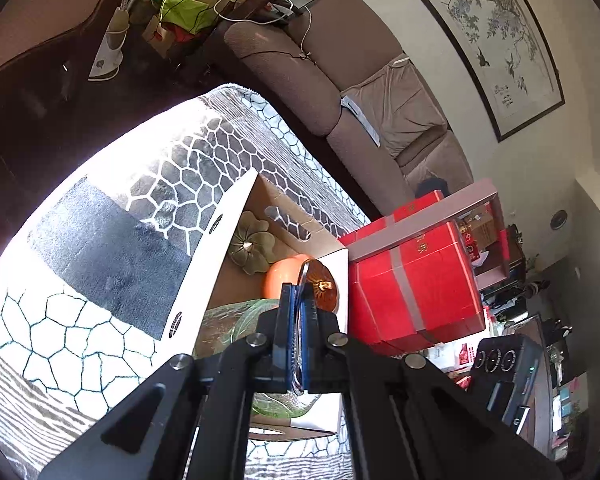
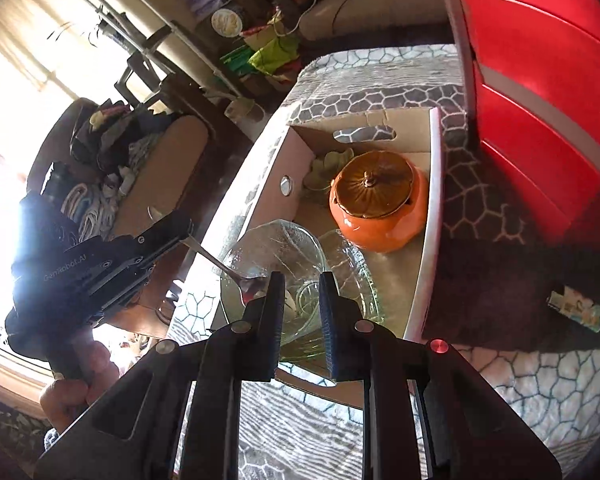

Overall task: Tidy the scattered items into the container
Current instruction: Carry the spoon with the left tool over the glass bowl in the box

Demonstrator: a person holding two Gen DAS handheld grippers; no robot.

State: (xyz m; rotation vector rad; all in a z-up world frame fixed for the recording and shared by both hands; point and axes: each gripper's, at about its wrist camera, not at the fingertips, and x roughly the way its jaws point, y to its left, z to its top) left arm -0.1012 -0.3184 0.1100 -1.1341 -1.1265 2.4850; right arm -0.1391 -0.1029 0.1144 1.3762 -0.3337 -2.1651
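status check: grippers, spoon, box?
Left gripper shut on spoon, over cardboard box. Right gripper open, empty. Glass bowl, orange pot already inside.

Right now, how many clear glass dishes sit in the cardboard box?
2: a glass bowl at the box's near end, and a green-tinted glass dish partly under it. Others may be hidden.

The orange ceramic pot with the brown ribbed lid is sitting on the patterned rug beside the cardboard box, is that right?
Not quite. The orange ceramic pot with the brown ribbed lid sits inside the cardboard box, not on the patterned rug beside it. The right wrist view shows this.
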